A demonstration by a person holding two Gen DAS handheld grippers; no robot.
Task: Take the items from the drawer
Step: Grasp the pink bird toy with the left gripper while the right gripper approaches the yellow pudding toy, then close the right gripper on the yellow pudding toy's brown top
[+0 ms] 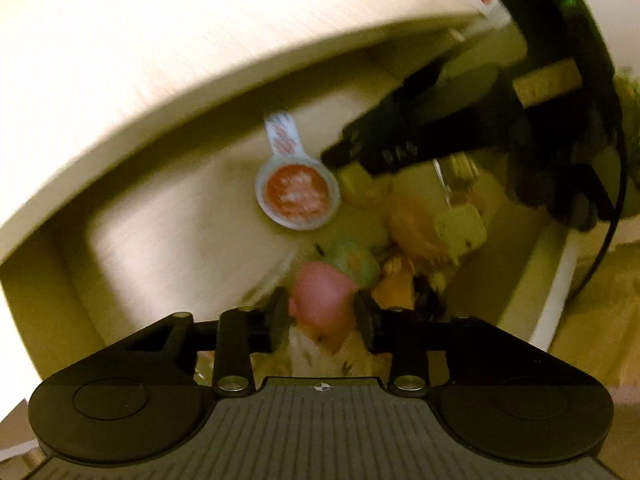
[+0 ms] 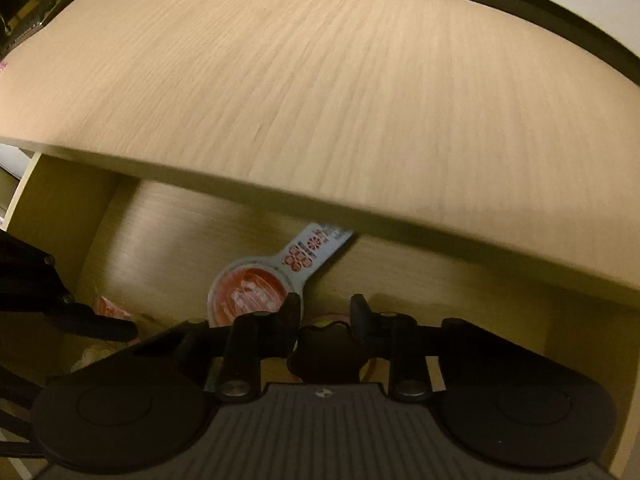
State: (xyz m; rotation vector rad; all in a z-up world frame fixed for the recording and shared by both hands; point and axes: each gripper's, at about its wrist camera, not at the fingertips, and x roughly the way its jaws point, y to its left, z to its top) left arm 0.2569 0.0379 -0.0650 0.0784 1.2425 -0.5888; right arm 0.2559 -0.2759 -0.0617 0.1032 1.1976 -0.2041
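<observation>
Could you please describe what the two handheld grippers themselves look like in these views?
Both are matte black. The left gripper and right gripper each have a ribbed grey base with a small crosshair mark, two round black side housings, silver pivot bolts and short black fingers. A thin black cable trails from the right one.

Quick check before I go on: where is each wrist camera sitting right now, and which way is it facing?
Left wrist: on the left gripper, looking down into the open drawer; its fingers flank a pink item; the right gripper shows too.
Right wrist: on the right gripper, facing the desk edge and drawer; a dark knob-shaped item sits between its fingers.
Shared: the red-lidded jelly cup.
</observation>
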